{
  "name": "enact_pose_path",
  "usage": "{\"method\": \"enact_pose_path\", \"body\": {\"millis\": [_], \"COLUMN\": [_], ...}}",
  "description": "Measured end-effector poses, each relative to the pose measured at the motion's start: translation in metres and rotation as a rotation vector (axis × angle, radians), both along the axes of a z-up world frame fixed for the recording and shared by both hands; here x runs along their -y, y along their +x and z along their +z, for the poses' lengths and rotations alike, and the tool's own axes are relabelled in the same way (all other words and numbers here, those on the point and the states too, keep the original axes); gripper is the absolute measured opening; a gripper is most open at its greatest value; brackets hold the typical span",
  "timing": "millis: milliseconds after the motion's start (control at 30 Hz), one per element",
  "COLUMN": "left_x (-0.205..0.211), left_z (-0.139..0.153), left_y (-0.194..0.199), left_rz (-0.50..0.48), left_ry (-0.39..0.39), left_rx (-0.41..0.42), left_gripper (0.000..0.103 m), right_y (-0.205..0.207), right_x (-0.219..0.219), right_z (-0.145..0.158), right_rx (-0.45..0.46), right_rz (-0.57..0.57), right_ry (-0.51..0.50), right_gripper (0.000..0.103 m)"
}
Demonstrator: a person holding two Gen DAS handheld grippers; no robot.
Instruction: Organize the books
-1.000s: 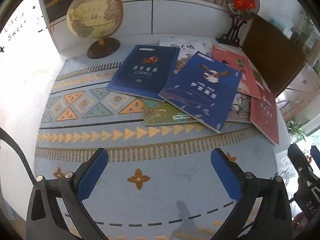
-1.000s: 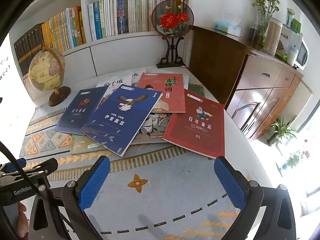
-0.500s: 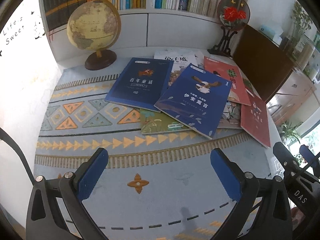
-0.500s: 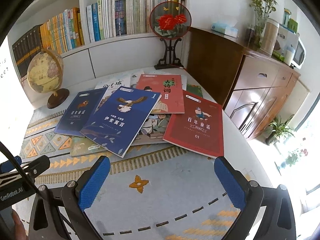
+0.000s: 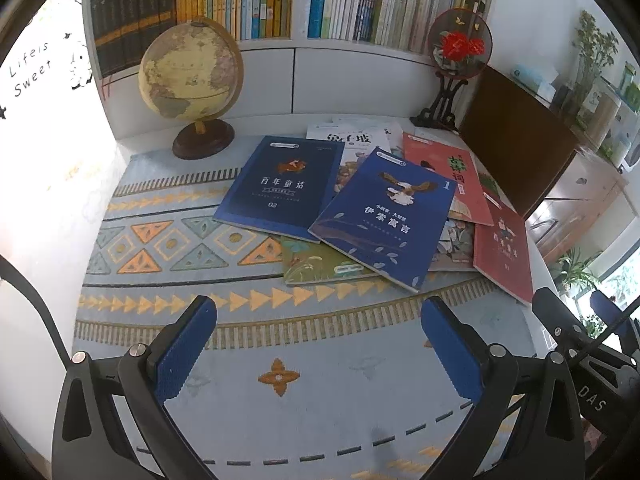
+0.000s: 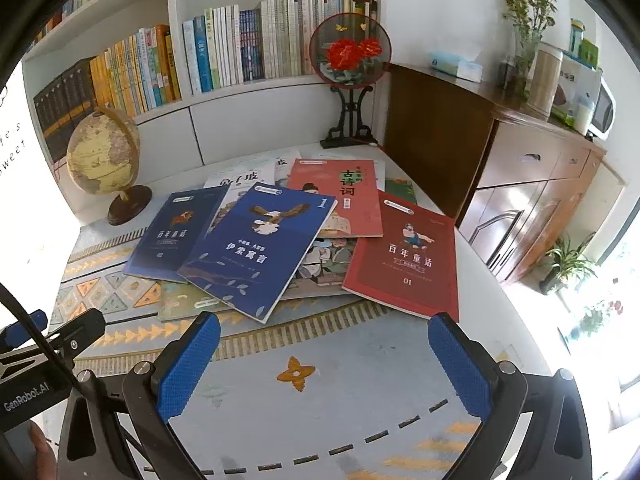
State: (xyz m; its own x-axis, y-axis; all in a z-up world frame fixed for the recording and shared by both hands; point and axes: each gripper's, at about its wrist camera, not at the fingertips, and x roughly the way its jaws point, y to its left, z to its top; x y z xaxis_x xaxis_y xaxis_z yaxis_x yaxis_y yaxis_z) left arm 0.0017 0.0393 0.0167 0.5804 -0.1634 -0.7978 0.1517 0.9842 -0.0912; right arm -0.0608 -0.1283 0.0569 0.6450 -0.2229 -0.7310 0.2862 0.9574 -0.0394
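Several books lie in a loose overlapping pile on the patterned table mat (image 5: 280, 420). A blue book with an eagle (image 5: 384, 212) (image 6: 260, 248) lies on top. A second blue book (image 5: 280, 184) (image 6: 176, 236) lies to its left. A red book marked 01 (image 6: 404, 256) (image 5: 504, 248) lies at the right, and another red book (image 6: 340, 200) (image 5: 452, 176) lies behind. My left gripper (image 5: 318, 344) is open and empty above the mat, short of the pile. My right gripper (image 6: 324, 360) is open and empty, just short of the red book's near edge.
A globe (image 5: 190, 80) (image 6: 102, 152) stands at the back left. A round fan ornament on a stand (image 5: 458, 52) (image 6: 350, 60) stands at the back right. A shelf of upright books (image 6: 224, 56) runs behind. A wooden cabinet (image 6: 500, 168) is on the right.
Both grippers have drawn back and lifted slightly, so the shelf shows more and the pile looks a little farther. The books have not moved. Both jaws stay open.
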Motion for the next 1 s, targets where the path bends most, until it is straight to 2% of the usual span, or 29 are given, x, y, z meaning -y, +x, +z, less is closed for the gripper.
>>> {"method": "enact_pose_path", "body": {"millis": [233, 400, 767, 1000], "left_x": [0.004, 0.008, 0.013, 0.019], "left_z": [0.006, 0.002, -0.015, -0.042], "left_y": [0.005, 0.010, 0.043, 0.080], "left_rz": [-0.010, -0.012, -0.017, -0.119], "left_ry": [-0.004, 0.025, 0.065, 0.054], "left_rx": [0.023, 0.034, 0.029, 0.025], "left_gripper": [0.101, 0.102, 0.102, 0.102], "right_y": [0.001, 0.005, 0.036, 0.064], "right_x": [-0.001, 0.000, 0.009, 0.020], "right_z": [0.006, 0.004, -0.020, -0.053], "right_rx": [0.005, 0.002, -0.037, -0.082], "right_rz": [0.008, 0.008, 0.023, 0.050], "right_ry": [0.001, 0.010, 0.056, 0.127], "right_gripper": [0.103, 0.103, 0.103, 0.103]}}
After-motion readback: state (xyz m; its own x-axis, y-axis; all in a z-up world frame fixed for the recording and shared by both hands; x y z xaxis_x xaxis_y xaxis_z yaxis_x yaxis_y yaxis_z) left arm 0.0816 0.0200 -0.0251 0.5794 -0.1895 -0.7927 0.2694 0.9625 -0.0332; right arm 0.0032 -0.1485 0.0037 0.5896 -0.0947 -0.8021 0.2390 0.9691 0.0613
